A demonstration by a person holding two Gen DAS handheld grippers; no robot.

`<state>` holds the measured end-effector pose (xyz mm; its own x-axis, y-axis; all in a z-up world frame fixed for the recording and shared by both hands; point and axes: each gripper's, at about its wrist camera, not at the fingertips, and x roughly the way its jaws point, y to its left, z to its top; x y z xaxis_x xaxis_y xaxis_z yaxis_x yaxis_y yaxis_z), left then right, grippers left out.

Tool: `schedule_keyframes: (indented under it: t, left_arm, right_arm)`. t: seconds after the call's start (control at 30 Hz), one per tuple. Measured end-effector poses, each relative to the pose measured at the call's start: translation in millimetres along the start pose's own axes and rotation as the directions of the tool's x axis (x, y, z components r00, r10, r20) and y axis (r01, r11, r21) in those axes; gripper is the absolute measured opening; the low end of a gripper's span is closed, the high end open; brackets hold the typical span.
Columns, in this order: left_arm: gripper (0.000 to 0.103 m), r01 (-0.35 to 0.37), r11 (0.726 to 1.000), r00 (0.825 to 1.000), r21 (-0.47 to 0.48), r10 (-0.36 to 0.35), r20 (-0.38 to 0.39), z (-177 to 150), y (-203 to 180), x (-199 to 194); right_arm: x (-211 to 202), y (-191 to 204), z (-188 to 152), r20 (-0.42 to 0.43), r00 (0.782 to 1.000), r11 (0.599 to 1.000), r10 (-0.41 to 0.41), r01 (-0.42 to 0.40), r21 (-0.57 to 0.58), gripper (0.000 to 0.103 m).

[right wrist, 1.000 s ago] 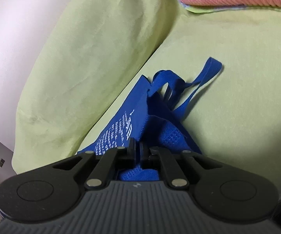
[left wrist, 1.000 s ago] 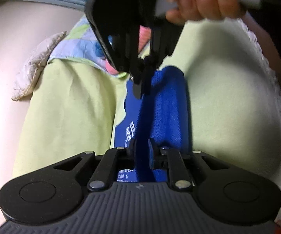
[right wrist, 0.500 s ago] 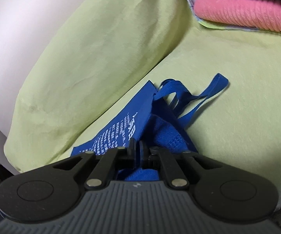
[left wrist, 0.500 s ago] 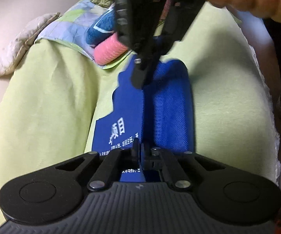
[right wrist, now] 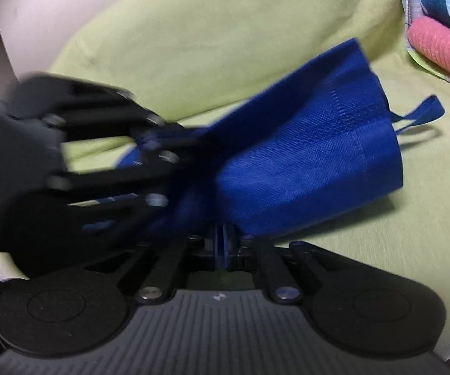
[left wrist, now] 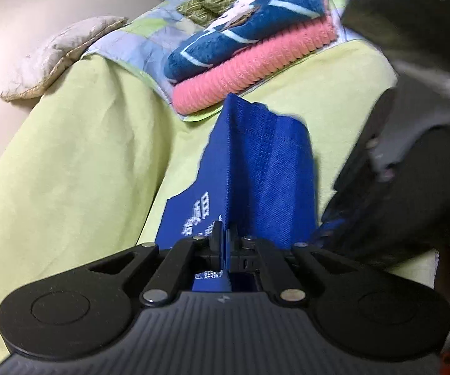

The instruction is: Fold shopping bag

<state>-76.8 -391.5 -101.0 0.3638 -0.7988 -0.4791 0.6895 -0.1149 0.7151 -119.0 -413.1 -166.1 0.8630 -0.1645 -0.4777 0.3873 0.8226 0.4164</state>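
1. We hold the blue shopping bag (left wrist: 265, 168) between both tools, lifted partly off the green bed cover (left wrist: 75, 162); its white lettering faces the left side of the left wrist view.

2. Our left gripper (left wrist: 225, 240) is clamped tight on a fold of the bag's fabric, which stands up in a ridge straight ahead of the jaws.

3. Our right gripper (right wrist: 225, 243) is likewise pinched on a thin edge of the bag, with blue cloth showing between its closed jaws.

4. From the right wrist view, the left gripper (right wrist: 150, 143) appears blurred at the left, its tips buried in the bunched end of the bag (right wrist: 303, 162); the two tools grip close together.

5. The bag's handle loop (right wrist: 424, 112) trails out past the far end of the fabric and lies on the cover (right wrist: 225, 31), towards its right side.

6. Towards the cover's far edge sits a stack: a pink knitted blanket (left wrist: 249, 68) with a dark blue patterned towel (left wrist: 243, 28) on top, both resting on a pale patchwork cloth (left wrist: 137, 43).

7. A cream cushion (left wrist: 56, 53) lies at the far left corner, beside the patchwork cloth.
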Motion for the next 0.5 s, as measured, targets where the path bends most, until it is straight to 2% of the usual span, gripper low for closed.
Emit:
schedule_keyframes:
  t: [0.13, 0.27, 0.4, 0.5]
  left_arm:
    - [0.0, 0.039, 0.996, 0.999, 0.075, -0.038, -0.012, -9, -16, 9]
    - [0.0, 0.045, 0.984, 0.999, 0.172, -0.044, -0.011, -11, -39, 16]
    - [0.0, 0.019, 0.972, 1.0, 0.235, -0.018, -0.006, -16, -60, 21]
    - [0.0, -0.003, 0.938, 1.0, 0.345, 0.006, -0.006, -22, -78, 24]
  right_arm:
    - [11, -21, 2, -0.008, 1.0, 0.997, -0.016, 0.016, 0.073, 0.0]
    - [-2, -47, 3, 0.007, 0.998, 0.981, -0.056, 0.053, 0.184, 0.0]
    - [-18, -80, 5, 0.024, 0.993, 0.937, -0.117, 0.102, 0.334, 0.0]
    - [-25, -98, 8, 0.027, 0.991, 0.902, -0.129, 0.106, 0.418, 0.0]
